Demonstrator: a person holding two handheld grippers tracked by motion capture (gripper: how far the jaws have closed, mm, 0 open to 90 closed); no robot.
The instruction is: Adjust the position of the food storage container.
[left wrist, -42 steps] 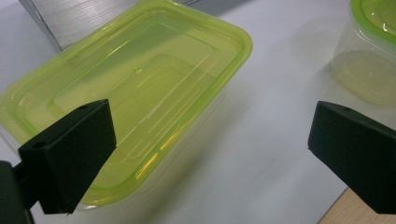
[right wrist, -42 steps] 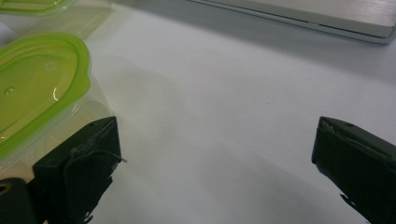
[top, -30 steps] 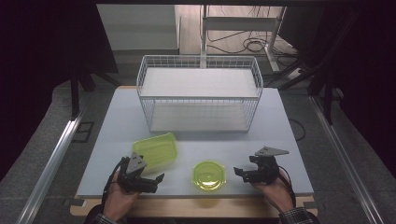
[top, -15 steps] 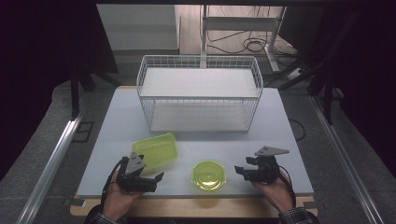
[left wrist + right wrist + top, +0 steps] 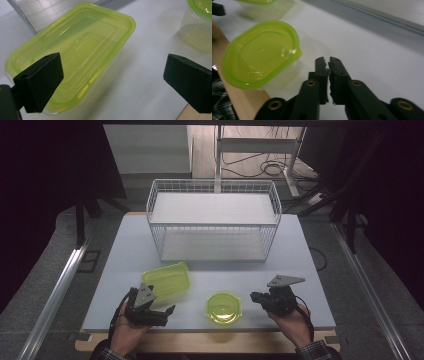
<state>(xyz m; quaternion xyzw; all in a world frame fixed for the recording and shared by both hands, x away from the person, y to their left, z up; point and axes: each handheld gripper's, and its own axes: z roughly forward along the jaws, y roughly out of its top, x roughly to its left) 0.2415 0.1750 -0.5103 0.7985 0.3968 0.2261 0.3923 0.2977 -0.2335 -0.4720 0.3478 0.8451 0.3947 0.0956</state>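
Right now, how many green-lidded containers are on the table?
2: a rectangular container near the table's front left, by the left gripper, and a round container at the front middle, left of the right gripper.

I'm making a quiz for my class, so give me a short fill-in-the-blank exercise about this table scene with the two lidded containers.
1. The lids of the rectangular container and the round container are ____ in colour.
2. The jaws of the right tool are ____, with nothing between them.
3. The left tool points at the ____ container.
4. The wire basket stands at the ____ side of the table from the person.

Missing words: green; shut; rectangular; far
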